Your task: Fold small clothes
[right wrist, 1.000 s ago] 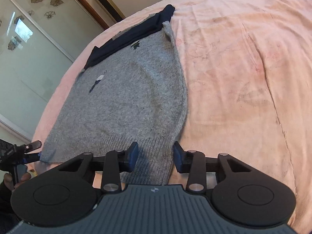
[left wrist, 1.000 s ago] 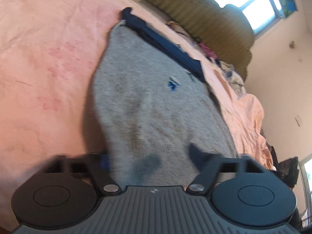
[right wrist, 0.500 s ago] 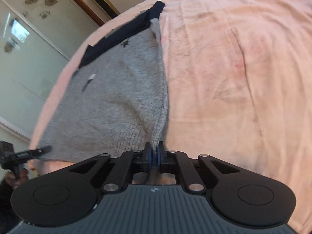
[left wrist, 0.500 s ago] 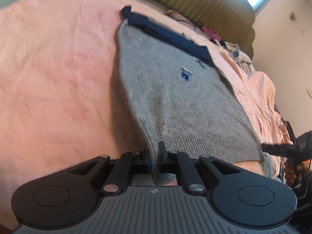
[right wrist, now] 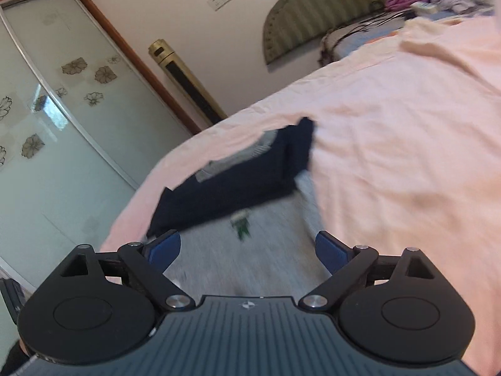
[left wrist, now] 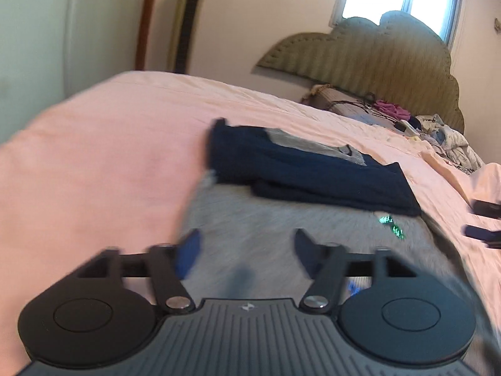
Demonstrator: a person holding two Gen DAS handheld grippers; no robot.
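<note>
A grey knitted sweater (left wrist: 281, 219) with a navy top part (left wrist: 297, 169) lies on the pink bedsheet (left wrist: 109, 163). Its grey lower half is folded up close to the navy band. My left gripper (left wrist: 247, 250) hovers over the grey fabric, its jaws opening with no cloth pinched between the pads. In the right wrist view the same sweater (right wrist: 266, 238) and navy band (right wrist: 235, 185) lie just ahead. My right gripper (right wrist: 247, 247) stands over the grey knit, its jaws also opening and holding nothing. Both views are motion-blurred.
A padded green headboard (left wrist: 360, 53) stands at the bed's far end, with a pile of loose clothes (left wrist: 444, 138) beside it. A gold tower fan (right wrist: 184, 81) and glass sliding wardrobe doors (right wrist: 62, 109) line the wall. Pink sheet stretches around the sweater.
Both grippers were shut on the sweater's hem corners half a second ago. They have travelled toward the navy band, let go and spread their jaws; the cameras now tilt up at the room.
</note>
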